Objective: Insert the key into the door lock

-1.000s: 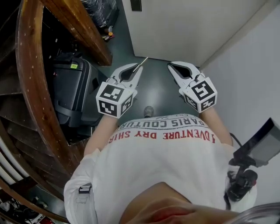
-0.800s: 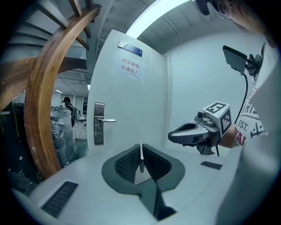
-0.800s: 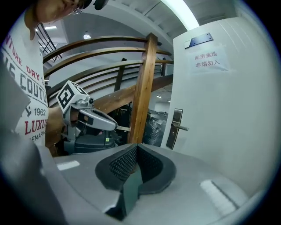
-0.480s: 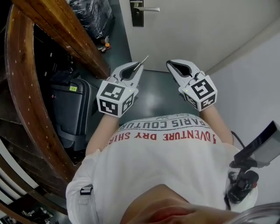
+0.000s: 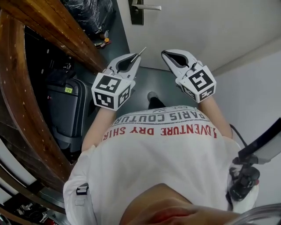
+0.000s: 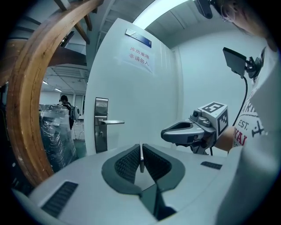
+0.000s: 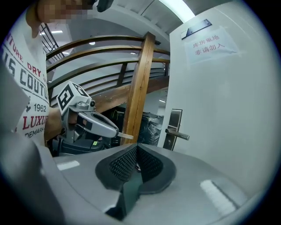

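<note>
Key pinched in left gripper | right gripper pressed together, empty | door lock at 12 o'clock of key

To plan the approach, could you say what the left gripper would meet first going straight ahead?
Its thin metal key would probably meet the white door, just right of the steel lock plate; depth is unclear.

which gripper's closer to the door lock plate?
Left. Left gripper, holding the key, is almost directly below the lock plate in the head view; right gripper is offset right.
</note>
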A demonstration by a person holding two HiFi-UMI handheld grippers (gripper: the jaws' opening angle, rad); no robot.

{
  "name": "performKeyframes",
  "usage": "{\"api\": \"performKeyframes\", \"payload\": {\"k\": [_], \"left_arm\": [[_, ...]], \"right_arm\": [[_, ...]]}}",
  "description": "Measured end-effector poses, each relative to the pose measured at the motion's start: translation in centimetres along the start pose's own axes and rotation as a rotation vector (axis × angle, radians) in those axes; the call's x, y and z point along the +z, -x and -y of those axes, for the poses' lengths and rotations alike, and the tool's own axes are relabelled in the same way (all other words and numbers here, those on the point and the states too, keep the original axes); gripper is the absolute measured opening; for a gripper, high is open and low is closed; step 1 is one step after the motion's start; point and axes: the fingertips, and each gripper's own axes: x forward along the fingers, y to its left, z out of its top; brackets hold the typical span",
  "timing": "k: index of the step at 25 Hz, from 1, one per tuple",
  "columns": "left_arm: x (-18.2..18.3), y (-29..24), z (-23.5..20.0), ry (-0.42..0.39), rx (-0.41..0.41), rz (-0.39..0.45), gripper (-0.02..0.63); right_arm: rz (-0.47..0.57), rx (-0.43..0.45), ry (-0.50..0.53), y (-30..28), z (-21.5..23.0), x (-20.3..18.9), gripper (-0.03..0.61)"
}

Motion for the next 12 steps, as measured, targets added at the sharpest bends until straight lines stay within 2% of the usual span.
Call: {"api": "performKeyframes", "payload": {"k": [7, 12], "left_arm": [[-0.2, -6.0, -4.9, 0.048, 0.025, -0.042, 0.023], [-0.6, -9.4, -8.3, 0.093, 0.047, -0.055, 0.023]], "right_arm": [[-0.018, 0.018, -0.002, -5.3, 7.9, -1.7, 0.003], [0.023, 0.007, -0.034, -9.4, 13.7, -2.0, 0.015]]}}
